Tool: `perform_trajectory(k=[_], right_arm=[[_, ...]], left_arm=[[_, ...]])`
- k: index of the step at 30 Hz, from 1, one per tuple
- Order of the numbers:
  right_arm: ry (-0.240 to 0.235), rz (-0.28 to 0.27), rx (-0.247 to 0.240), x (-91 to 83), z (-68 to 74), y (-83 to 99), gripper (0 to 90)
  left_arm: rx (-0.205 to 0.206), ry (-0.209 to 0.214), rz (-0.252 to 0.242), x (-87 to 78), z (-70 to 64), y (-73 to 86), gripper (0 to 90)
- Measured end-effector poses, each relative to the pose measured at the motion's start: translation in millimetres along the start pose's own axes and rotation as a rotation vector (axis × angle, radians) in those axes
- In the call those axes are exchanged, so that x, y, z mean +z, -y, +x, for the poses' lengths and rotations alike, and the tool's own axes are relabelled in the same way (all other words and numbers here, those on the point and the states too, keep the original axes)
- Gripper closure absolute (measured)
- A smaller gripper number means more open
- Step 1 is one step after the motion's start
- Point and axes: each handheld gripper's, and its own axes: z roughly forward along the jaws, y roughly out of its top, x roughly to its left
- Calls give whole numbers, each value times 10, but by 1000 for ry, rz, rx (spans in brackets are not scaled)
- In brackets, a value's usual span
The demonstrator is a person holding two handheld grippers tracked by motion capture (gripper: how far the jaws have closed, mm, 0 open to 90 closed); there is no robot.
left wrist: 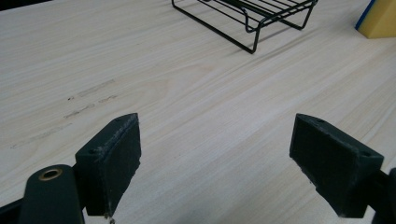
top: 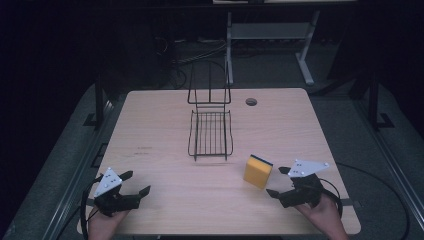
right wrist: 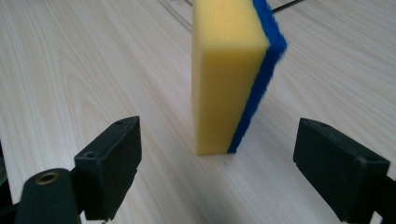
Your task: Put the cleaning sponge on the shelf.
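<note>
Near the front left corner of the wooden table (top: 150, 130): left gripper (top: 134, 184), held in a hand (top: 102, 222) that comes in over the front edge, jaws spread wide apart with nothing between them, only bare tabletop. Grey three-cornered plate on top, cable looping off past the left edge. From the left gripper view: two black pads (left wrist: 114, 156) wide open, pointing across the wood toward the rack, faint scuff marks (left wrist: 88, 93) on the surface to the left.

Middle of the table, toward the back edge: black wire rack (top: 210, 131), its flat tray of parallel bars lying on the tabletop and an arched wire back rising at the far end. Standing well apart from both grippers. Beyond it, close to the back edge, a round cable hole (top: 251, 102).

Right of the rack, nearer the front edge: yellow sponge (top: 258, 171) with a blue scouring layer, standing upright on one narrow edge, untouched.

Near the front right corner: right gripper (top: 278, 183), in the other hand (top: 322, 215), jaws wide apart and empty, tips just beside the sponge and aimed at it. From the right gripper view: sponge (right wrist: 226, 79) upright just ahead of the open jaws, lined up with the gap, not between the pads, blue layer on the right.
</note>
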Motion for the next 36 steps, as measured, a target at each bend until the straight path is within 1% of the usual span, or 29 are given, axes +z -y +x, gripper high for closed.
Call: perform_trajectory(k=[4, 10, 13, 15, 17, 21, 23, 26, 27, 31, 33, 35, 36], right_arm=[[-5, 24, -16, 65, -11, -87, 150], [-15, 41, -12, 140, -42, -147, 153], [-25, 37, -11, 173, -47, -179, 175], [-26, 50, -5, 204, -50, -194, 178], [-28, 59, -10, 237, -58, -205, 191], [-24, 79, -3, 301, -86, -224, 225], [-23, 87, -3, 325, -103, -236, 255], [-16, 100, -11, 343, -116, -258, 332], [-19, 102, -10, 347, -116, -265, 366], [-28, 108, -34, 354, -100, -294, 495], [-37, 97, -48, 344, -92, -309, 557], [-45, 90, -51, 331, -86, -332, 563], [-57, 89, -53, 319, -84, -360, 566]], left_arm=[[-6, 0, -1, -3, 11, 2, 159], [-2, 6, -1, 2, 4, -4, 159], [-2, 6, 0, 1, 4, -4, 159], [-3, 6, -3, 0, 5, -4, 159], [-4, 5, -4, -1, 7, -4, 159], [0, 1, 1, 2, 8, -6, 159], [-1, -1, -3, -1, 9, -7, 159], [-5, -2, -6, -5, 14, -5, 159], [-5, -1, -4, -5, 16, -4, 159], [-9, 1, -4, -7, 21, -2, 159], [-9, 1, -7, -10, 19, -2, 159], [-9, -1, -9, -13, 16, -3, 159], [-11, 0, -8, -14, 21, -1, 159]])
